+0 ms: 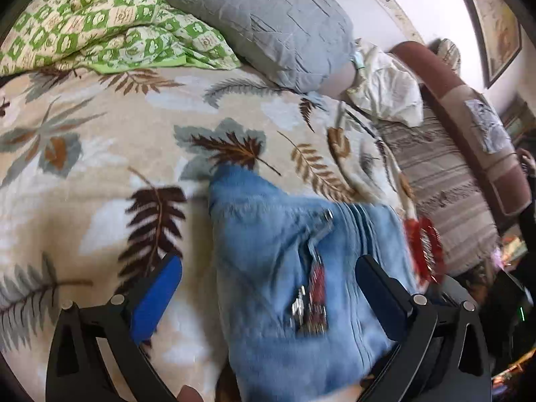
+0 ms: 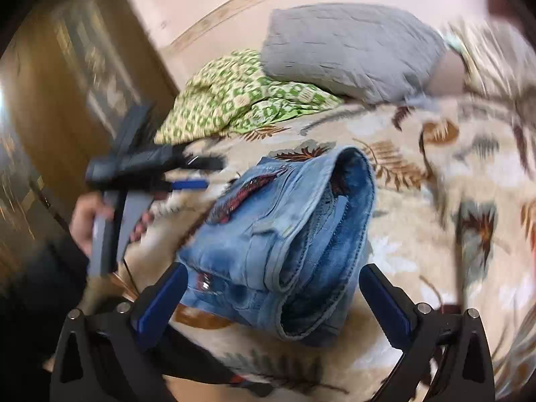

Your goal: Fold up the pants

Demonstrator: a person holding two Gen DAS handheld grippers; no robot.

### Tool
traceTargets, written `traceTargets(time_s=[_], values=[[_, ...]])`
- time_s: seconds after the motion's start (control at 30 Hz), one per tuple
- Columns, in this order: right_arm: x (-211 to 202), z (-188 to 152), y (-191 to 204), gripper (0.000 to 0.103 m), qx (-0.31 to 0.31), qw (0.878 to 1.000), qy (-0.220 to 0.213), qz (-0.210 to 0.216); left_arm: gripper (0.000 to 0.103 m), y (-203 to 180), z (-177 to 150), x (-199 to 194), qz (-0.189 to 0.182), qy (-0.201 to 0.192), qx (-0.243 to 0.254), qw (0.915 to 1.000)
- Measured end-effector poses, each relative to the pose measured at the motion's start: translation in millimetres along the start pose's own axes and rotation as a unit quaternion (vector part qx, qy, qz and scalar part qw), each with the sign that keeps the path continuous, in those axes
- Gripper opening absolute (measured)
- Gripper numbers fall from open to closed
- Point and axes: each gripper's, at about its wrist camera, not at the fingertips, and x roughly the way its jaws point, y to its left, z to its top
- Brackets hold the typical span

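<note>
Light blue jeans (image 1: 288, 268) with a red and silver patch lie folded in a compact bundle on the leaf-patterned blanket (image 1: 100, 167). My left gripper (image 1: 268, 294) is open, its fingers spread wide above the bundle, not holding it. In the right wrist view the folded jeans (image 2: 284, 241) show their waistband and dark blue inner lining. My right gripper (image 2: 271, 298) is open, its fingers on either side of the bundle's near end. The left gripper (image 2: 187, 174) shows there too, held in a hand to the left of the jeans.
A grey pillow (image 1: 268, 23) and a green checkered quilt (image 1: 100, 23) lie at the far side of the bed. A striped cloth over a brown rail (image 1: 445, 174) runs along the right. A wooden door (image 2: 67, 100) stands to the left.
</note>
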Motion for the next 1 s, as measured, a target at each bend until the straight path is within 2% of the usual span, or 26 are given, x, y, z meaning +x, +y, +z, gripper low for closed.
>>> traceTargets(time_s=[0.1, 0.17, 0.2, 0.3, 0.43, 0.5, 0.7, 0.83, 0.87, 0.9, 0.93, 0.97, 1.0], values=[[12.2, 8.6, -38.7, 0.103, 0.12, 0.991, 0.019, 0.055, 0.103, 10.0, -11.9, -4.6, -0.02, 0.014, -0.005, 0.9997], [31.6, 12.1, -66.1, 0.103, 0.202, 0.973, 0.042, 0.103, 0.103, 17.5, -17.9, 1.6, -0.036, 0.025, -0.019, 0.9989], [42.0, 13.2, -77.5, 0.103, 0.235, 0.964, 0.053, 0.108, 0.103, 22.0, -20.3, 6.6, -0.046, 0.032, -0.031, 0.9979], [68.7, 15.6, -92.8, 0.103, 0.276, 0.949, 0.081, 0.126, 0.103, 32.8, -28.5, 18.6, -0.07, 0.049, -0.066, 0.9942], [90.4, 16.3, -97.0, 0.103, 0.259, 0.954, 0.117, 0.092, 0.103, 36.5, -36.1, 36.4, -0.101, 0.069, -0.09, 0.9884], [99.3, 14.3, -103.6, 0.103, 0.265, 0.952, 0.126, 0.086, 0.103, 37.9, -38.6, 45.2, -0.115, 0.08, -0.107, 0.9843], [122.5, 28.0, -103.5, 0.103, 0.259, 0.949, 0.145, 0.104, 0.103, 29.5, -39.4, 52.3, -0.103, 0.086, -0.101, 0.9857], [133.9, 30.3, -84.1, 0.103, 0.214, 0.961, 0.153, 0.087, 0.103, 31.9, -40.0, 55.9, -0.114, 0.083, -0.119, 0.9828], [134.4, 30.3, -81.5, 0.101, 0.205, 0.964, 0.148, 0.084, 0.103, 31.7, -40.7, 56.6, -0.112, 0.083, -0.121, 0.9828], [133.0, 29.2, -79.3, 0.087, 0.197, 0.967, 0.14, 0.077, 0.102, 29.8, -41.5, 56.3, -0.107, 0.081, -0.119, 0.9838], [131.3, 27.0, -79.9, 0.081, 0.197, 0.968, 0.136, 0.073, 0.099, 28.5, -42.3, 55.9, -0.102, 0.08, -0.117, 0.9846], [130.9, 26.2, -80.4, 0.073, 0.198, 0.969, 0.131, 0.073, 0.092, 25.9, -43.5, 56.5, -0.095, 0.082, -0.114, 0.9855], [128.8, 24.5, -81.6, 0.058, 0.198, 0.969, 0.125, 0.076, 0.069, 21.0, -45.3, 57.4, -0.08, 0.087, -0.105, 0.9875]])
